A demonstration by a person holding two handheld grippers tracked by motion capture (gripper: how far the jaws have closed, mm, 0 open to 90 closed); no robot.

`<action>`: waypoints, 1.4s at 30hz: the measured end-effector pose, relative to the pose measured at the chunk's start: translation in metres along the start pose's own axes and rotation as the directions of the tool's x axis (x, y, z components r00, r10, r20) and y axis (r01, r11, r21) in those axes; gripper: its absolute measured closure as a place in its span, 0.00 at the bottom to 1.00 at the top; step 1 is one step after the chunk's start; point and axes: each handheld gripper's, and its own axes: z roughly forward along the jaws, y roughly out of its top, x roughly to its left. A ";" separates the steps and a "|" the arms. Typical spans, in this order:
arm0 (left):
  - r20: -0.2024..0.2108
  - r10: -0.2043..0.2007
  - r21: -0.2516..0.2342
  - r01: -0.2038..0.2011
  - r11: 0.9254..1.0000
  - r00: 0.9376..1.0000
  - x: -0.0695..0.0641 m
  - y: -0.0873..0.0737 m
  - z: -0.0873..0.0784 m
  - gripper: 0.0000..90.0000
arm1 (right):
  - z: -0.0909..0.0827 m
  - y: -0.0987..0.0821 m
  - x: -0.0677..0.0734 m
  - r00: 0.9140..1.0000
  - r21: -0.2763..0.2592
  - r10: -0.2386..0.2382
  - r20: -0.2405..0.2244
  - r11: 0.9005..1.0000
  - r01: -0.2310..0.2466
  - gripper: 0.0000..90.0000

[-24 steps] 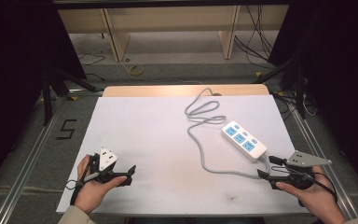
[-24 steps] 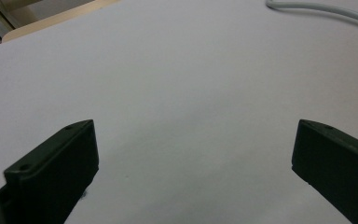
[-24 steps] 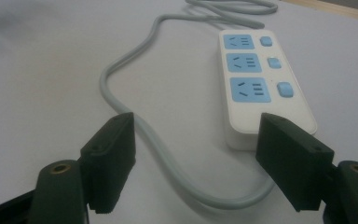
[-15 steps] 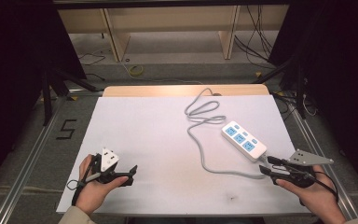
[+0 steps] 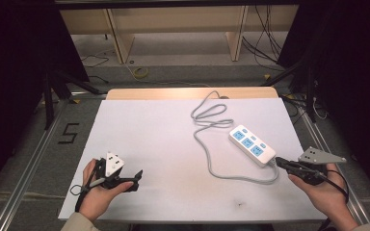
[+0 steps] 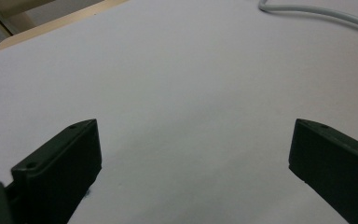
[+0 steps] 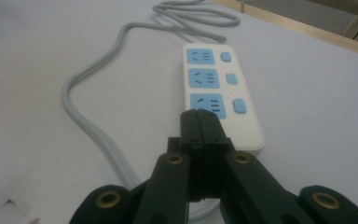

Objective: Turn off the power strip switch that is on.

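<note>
Power strip, white table, wooden shelving

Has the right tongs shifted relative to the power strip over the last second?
No clear move. In the high view the right tongs sit shut, tips just off the power strip's near end, by the cable exit, as before.

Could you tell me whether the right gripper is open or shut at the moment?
Shut: in the right gripper view, the right gripper has its jaws pressed together, empty, near the power strip.
</note>
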 end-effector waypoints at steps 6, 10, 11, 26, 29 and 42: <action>0.002 0.001 0.000 -0.001 1.000 1.000 -0.001 0.000 0.001 0.02 | 0.004 0.004 -0.002 1.000 0.004 0.014 0.008 1.000 -0.014 1.00; 0.002 0.003 0.001 -0.003 1.000 1.000 -0.001 0.000 0.001 0.02 | 0.007 0.008 -0.004 1.000 0.010 0.020 0.013 1.000 -0.021 1.00; 0.002 0.003 0.001 -0.003 1.000 1.000 -0.001 0.000 0.001 0.02 | 0.008 0.008 -0.004 1.000 0.012 0.023 0.012 1.000 -0.024 1.00; 0.005 0.008 0.006 -0.008 1.000 1.000 -0.001 0.001 0.002 0.03 | 0.022 0.021 -0.017 0.998 0.053 0.053 0.029 0.997 -0.054 1.00; 0.004 0.008 0.004 -0.008 1.000 1.000 -0.001 0.001 0.002 0.02 | 0.025 0.025 -0.019 0.998 0.062 0.053 0.031 0.997 -0.055 1.00; 0.005 0.014 0.005 -0.014 1.000 1.000 -0.001 0.001 0.002 0.03 | 0.039 0.037 -0.026 0.999 0.111 0.042 0.033 0.993 -0.046 1.00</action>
